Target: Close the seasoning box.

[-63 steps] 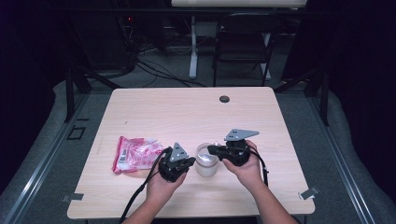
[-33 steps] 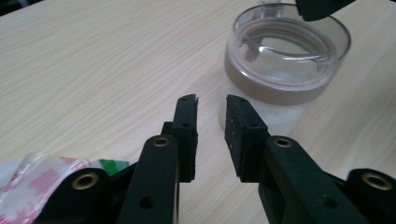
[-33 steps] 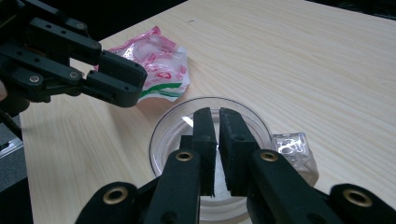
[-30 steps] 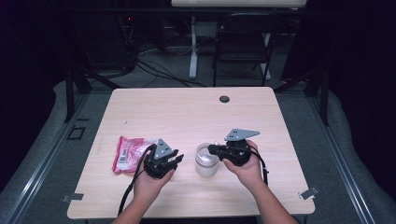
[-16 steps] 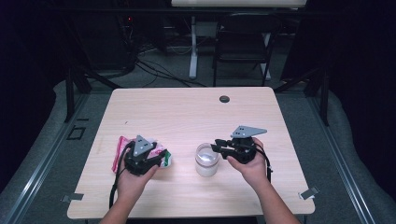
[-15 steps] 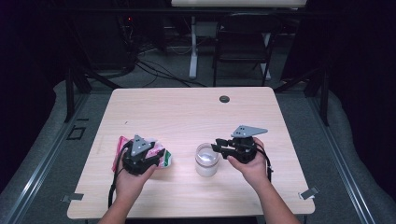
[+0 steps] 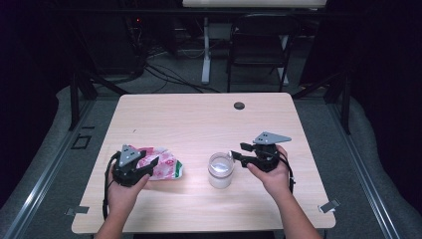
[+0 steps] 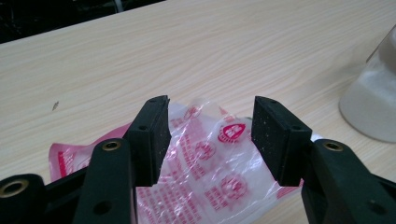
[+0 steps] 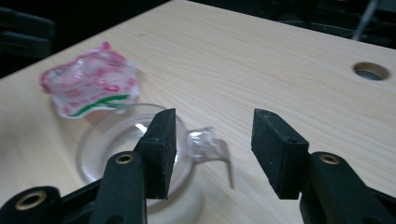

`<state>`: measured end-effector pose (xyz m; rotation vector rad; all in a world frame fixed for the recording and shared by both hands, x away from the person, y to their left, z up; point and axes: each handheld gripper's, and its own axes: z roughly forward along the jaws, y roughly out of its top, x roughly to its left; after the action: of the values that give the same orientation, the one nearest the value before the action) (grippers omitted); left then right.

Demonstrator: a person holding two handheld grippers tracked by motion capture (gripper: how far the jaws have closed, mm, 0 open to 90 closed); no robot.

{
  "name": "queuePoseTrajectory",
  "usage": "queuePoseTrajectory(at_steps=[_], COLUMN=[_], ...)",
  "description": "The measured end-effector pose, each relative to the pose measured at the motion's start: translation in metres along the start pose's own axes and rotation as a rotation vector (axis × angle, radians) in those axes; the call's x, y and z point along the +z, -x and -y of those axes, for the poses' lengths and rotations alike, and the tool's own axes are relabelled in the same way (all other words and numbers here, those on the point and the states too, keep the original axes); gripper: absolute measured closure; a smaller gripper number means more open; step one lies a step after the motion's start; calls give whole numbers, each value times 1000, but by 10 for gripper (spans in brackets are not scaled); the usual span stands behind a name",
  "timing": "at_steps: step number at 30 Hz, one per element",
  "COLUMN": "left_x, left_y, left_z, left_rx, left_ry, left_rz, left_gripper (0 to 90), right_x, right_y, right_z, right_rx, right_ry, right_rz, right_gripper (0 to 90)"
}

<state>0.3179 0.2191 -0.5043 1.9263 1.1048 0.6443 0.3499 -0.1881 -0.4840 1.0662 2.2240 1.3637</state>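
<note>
A crumpled pink-and-clear plastic bag (image 7: 166,168) lies at the table's front left. My left gripper (image 7: 149,163) is open over it, and its jaws have just been opening. In the left gripper view the bag (image 8: 210,168) lies under and between the pads, which do not press on it. A clear cup (image 7: 220,172) with a small handle stands at the front middle. My right gripper (image 7: 238,151) is open just right of it, jaws also just opened. The cup's handle (image 9: 210,144) sits in the gap, untouched.
The wooden table (image 7: 199,124) has a round cable hole (image 7: 239,105) at its far edge. A dark chair (image 7: 259,50) and cables are on the floor behind. The cup (image 8: 373,98) shows at the right of the left gripper view.
My left hand has moved left, away from the cup and onto the bag, opening its jaws. My right gripper has opened and drawn slightly right off the cup's handle.
</note>
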Motion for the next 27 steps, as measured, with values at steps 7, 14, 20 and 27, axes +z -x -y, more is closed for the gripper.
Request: queuePoseTrajectory(at_steps=[7,14,20,27], left_x=[-2,-3,2,6], left_y=[-12,-26,-33,-35], left_z=[19,36,46,50], left_rx=[16,-48,-77,-93], left_ry=[-23,-17,-36,-59], left_rz=[2,-14,-17,-21], left_gripper=[452,448,449,449], right_x=[-1,7,15,20], right_y=[19,31,41,48], right_z=[11,25,38,46], right_rx=[89,116,140,170], right_ry=[7,-22,-56,-82], right_rz=[39,126,171,183], right_gripper=[491,476,471,464])
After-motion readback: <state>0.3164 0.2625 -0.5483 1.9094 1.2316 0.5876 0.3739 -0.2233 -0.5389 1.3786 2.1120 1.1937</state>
